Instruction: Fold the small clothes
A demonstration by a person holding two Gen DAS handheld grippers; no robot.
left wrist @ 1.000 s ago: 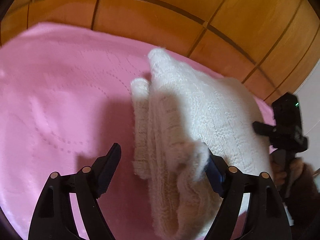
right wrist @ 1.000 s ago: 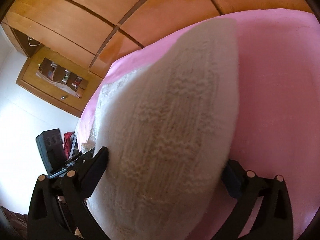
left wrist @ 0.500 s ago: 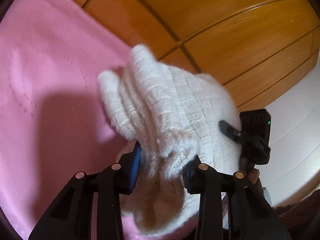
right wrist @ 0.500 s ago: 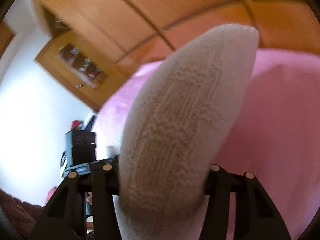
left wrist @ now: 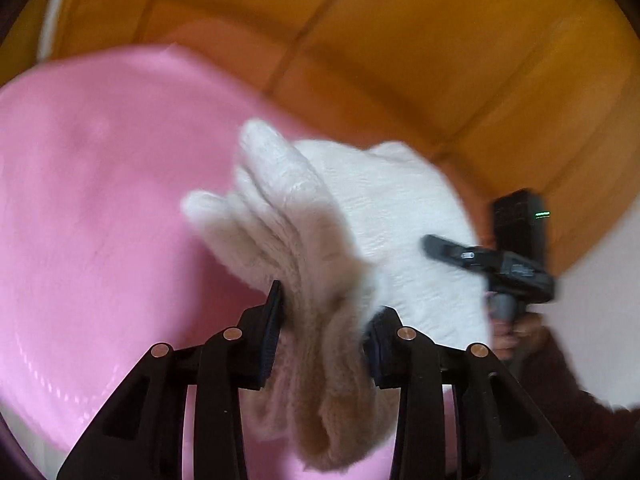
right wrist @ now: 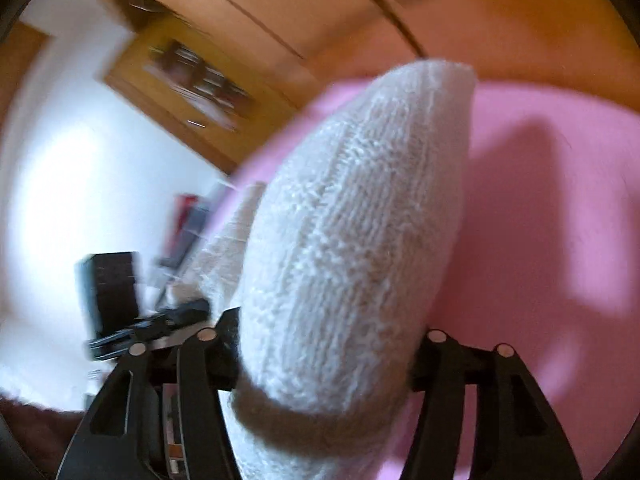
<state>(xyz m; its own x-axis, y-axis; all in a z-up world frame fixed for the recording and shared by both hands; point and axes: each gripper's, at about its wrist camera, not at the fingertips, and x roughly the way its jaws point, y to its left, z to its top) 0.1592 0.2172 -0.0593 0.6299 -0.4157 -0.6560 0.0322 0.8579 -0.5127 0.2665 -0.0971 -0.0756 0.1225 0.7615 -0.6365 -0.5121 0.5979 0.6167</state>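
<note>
A folded white knitted garment (left wrist: 392, 216) is held up above the pink blanket (left wrist: 104, 200). My left gripper (left wrist: 324, 320) is shut on its thick layered edge, which bulges out between the jaws. My right gripper (right wrist: 324, 344) is shut on the other side of the garment (right wrist: 360, 240), which fills the middle of the right wrist view. The right gripper also shows in the left wrist view (left wrist: 480, 256), clamped on the garment's far edge. The left gripper's body shows blurred in the right wrist view (right wrist: 116, 296).
A wooden panelled wardrobe (left wrist: 420, 48) stands behind the bed. A wooden-framed shelf (right wrist: 192, 80) hangs on a white wall (right wrist: 60, 200). The pink blanket (right wrist: 540, 220) spreads under and to the right of the garment.
Both grippers closed on the garment, which lay on the blanket a second ago. They have lifted it off the blanket and both views are swinging, with motion blur.
</note>
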